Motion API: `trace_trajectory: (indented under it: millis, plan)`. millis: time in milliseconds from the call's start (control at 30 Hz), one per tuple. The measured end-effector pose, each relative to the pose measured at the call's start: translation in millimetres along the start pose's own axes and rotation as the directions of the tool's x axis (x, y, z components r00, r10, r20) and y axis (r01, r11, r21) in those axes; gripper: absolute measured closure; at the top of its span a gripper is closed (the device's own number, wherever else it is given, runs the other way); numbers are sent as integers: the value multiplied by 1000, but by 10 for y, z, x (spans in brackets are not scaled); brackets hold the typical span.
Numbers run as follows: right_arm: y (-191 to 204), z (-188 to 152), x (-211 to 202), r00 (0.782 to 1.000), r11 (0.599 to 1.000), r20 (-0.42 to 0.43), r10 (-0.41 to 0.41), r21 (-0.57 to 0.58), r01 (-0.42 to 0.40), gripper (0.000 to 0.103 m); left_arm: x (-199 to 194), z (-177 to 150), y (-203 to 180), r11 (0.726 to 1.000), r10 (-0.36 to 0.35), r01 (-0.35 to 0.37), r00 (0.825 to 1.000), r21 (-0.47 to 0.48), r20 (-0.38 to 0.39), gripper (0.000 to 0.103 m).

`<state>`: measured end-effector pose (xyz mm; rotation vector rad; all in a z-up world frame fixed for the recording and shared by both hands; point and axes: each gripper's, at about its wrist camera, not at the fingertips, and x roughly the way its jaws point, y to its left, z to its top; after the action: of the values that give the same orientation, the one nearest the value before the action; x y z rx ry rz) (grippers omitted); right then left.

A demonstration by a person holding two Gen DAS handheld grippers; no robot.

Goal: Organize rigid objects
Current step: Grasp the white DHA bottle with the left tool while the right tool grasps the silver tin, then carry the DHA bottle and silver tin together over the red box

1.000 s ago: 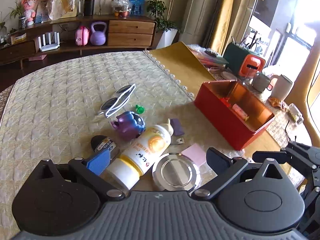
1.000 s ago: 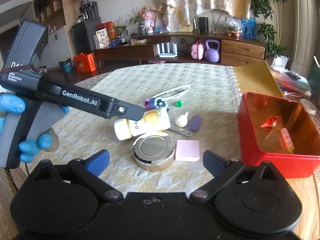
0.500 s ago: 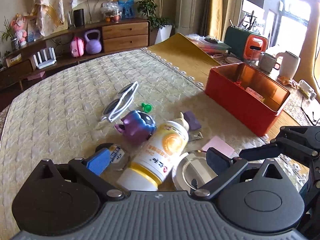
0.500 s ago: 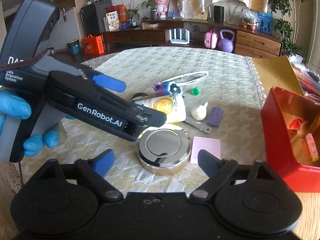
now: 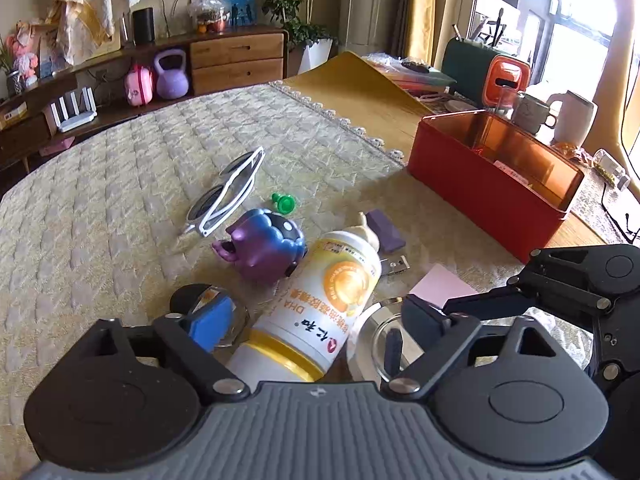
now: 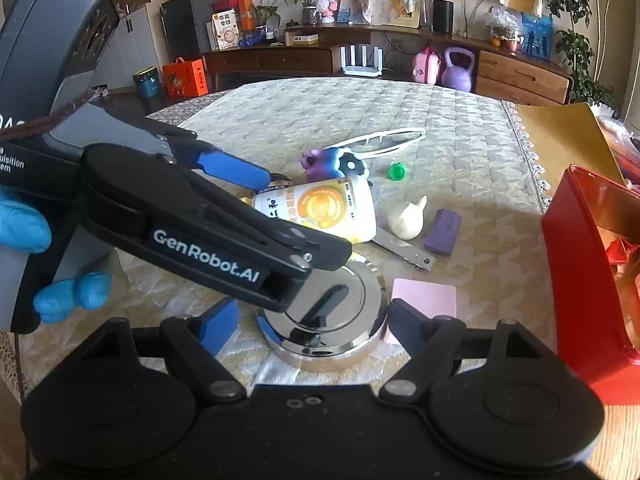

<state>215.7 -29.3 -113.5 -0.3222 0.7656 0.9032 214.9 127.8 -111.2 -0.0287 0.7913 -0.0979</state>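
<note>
A white bottle (image 5: pixel 320 300) with a yellow band lies on the quilted cloth. My left gripper (image 5: pixel 318 316) straddles it; its jaws are closing and a gap still shows beside the blue pad (image 5: pixel 212 320). A round silver tin (image 6: pixel 332 320) sits between the fingers of my right gripper (image 6: pixel 314 320), whose jaws are closing too and stand close to its sides without pressing. The left gripper's black finger (image 6: pixel 248 248) crosses above the tin. A red box (image 5: pixel 480 200) with small items inside stands to the right.
White sunglasses (image 5: pixel 228 188), a purple toy (image 5: pixel 264 248), a green cap (image 5: pixel 284 203), a purple block (image 5: pixel 386 230), a cream figure (image 6: pixel 408 218), a metal clipper (image 6: pixel 404 250) and a pink pad (image 6: pixel 424 300) lie around. Mugs (image 5: pixel 532 114) stand behind the box.
Both grippers sank toward the cloth and their jaws narrowed. The left one moved in over the bottle, and the right one came up around the silver tin.
</note>
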Motion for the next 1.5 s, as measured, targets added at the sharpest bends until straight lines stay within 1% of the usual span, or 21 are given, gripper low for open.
trace_trajectory:
  millis: [33,67,100,167,300,367,400,500,767,833,933,1033,1100,1233,1267,1333,1500]
  plan:
    - [3,-4,11,1000,1000,-2,-2,-2,2,21,20,-6,11,1000,-2,2,1000,-1,-7,22]
    - [6,-4,24,1000,1000,-3,-6,-6,6,21,36,-10,21,1000,-4,4,1000,-3,-13,26]
    - [13,-2,33,1000,1000,-1,-9,-10,9,21,38,-14,34,1000,-11,11,1000,-8,-10,26]
    - [18,8,44,1000,1000,3,-13,-13,13,20,38,-12,47,1000,-23,23,1000,-14,-6,32]
    - [36,29,81,1000,999,3,-24,-23,24,19,38,-9,54,999,-32,32,999,-21,-4,33]
    - [69,28,97,999,998,0,-37,-48,37,19,35,-4,71,999,-29,29,1000,-28,-3,40]
    - [85,24,103,999,997,-1,-44,-61,44,20,32,-1,87,999,-35,34,999,-34,-4,40]
    - [105,20,104,998,994,3,-68,-87,68,27,25,12,92,999,-41,41,999,-26,-10,42]
    - [84,-5,41,998,996,3,-62,-58,62,28,-34,0,37,999,-31,31,999,-12,-11,52]
    - [81,-27,1,998,997,0,-60,-55,60,28,-49,-6,26,999,-31,31,999,-14,-13,53]
    - [57,-94,-107,998,997,-4,-59,-52,59,28,-77,-14,36,998,-38,37,999,-44,-20,55]
    - [-11,-160,-244,998,998,-7,-54,-22,54,28,-104,-38,63,994,-53,49,998,-93,-37,56]
    - [-67,-202,-327,999,999,-6,-53,3,53,28,-121,-66,49,993,-56,52,997,-102,-46,56]
    - [-142,-264,-411,998,997,-4,-67,35,67,28,-133,-112,-35,994,-56,50,996,-93,-69,57]
    - [-152,-279,-420,998,997,-5,-70,39,70,28,-136,-116,-74,996,-44,39,997,-77,-66,57]
    - [-161,-310,-421,997,996,-9,-73,42,73,28,-127,-109,-121,998,-28,25,997,-57,-68,57]
    - [-162,-413,-396,997,996,-22,-80,36,80,28,-87,-66,-179,1000,-19,17,997,-24,-74,57]
